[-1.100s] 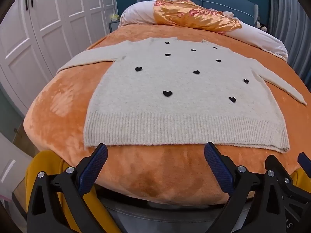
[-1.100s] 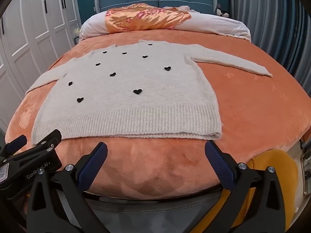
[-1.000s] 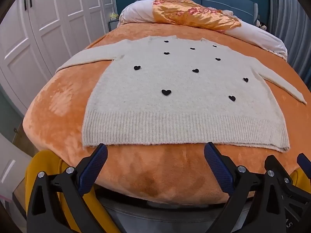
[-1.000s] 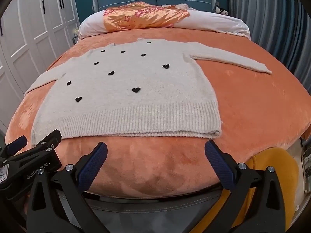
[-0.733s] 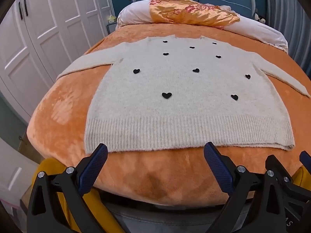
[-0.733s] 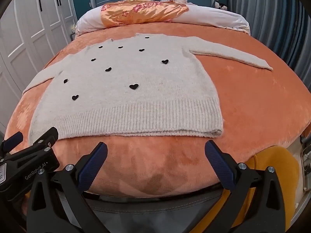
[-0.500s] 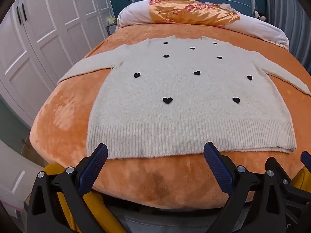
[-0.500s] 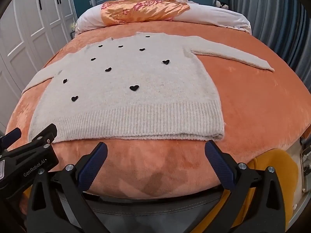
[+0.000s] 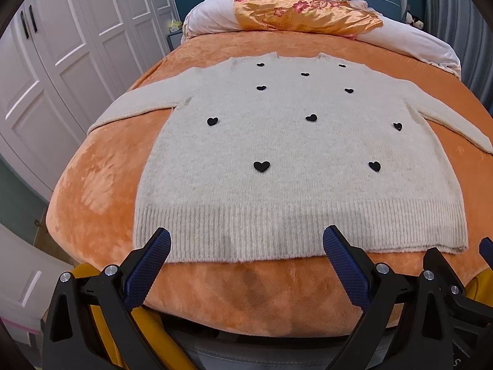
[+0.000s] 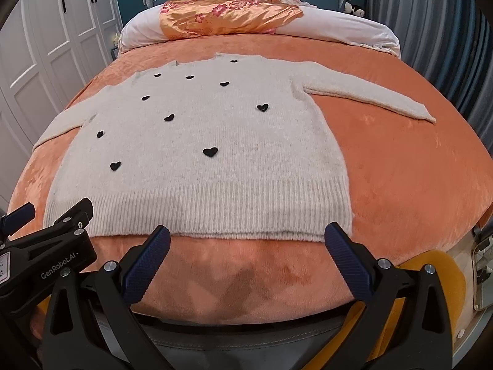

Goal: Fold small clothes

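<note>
A cream knit sweater (image 9: 295, 154) (image 10: 197, 148) with small black hearts lies flat, front up, on an orange blanket (image 9: 101, 166) (image 10: 400, 166), sleeves spread to both sides and ribbed hem toward me. My left gripper (image 9: 246, 246) hangs open just short of the hem's left half, nothing between its blue-padded fingers. My right gripper (image 10: 246, 240) is open as well, at the hem's right half, its tips about level with the hem edge. The left gripper's body (image 10: 46, 246) shows at the left edge of the right wrist view.
A white pillow roll (image 9: 416, 40) and a shiny orange floral cover (image 9: 302, 15) lie at the head of the bed. White wardrobe doors (image 9: 61, 46) stand along the left. Grey curtains (image 10: 446, 37) hang on the right. A yellow object (image 10: 443, 271) sits below the bed's edge.
Both grippers have moved forward and a little higher toward the sweater's hem, which now reaches the fingertips. Both stay open and the sweater has not moved.
</note>
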`<state>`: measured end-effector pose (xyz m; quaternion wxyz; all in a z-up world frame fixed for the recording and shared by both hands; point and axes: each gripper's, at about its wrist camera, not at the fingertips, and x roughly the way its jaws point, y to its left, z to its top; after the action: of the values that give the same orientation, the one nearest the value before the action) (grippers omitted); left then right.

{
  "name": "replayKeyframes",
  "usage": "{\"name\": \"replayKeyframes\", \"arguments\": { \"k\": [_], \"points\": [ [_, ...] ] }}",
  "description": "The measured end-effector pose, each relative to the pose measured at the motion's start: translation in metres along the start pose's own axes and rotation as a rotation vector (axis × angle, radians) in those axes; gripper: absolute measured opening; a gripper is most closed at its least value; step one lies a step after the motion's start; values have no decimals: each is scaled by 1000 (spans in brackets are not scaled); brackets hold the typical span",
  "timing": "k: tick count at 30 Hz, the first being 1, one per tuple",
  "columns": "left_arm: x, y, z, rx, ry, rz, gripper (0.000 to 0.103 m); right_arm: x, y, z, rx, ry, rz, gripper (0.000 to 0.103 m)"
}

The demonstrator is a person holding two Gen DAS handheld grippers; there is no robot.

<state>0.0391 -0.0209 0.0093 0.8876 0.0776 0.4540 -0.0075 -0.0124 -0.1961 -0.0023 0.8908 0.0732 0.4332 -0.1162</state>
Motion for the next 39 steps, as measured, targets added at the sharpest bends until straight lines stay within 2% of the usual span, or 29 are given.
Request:
{"name": "replayKeyframes", "arguments": {
  "k": [11,39],
  "points": [
    [-1,-6,12,6,1,9,97,1,-1,8,1,-1,-3,98],
    [4,-10,14,10,22,9,97,6,-4,12,11,16,-12,98]
  ]
}}
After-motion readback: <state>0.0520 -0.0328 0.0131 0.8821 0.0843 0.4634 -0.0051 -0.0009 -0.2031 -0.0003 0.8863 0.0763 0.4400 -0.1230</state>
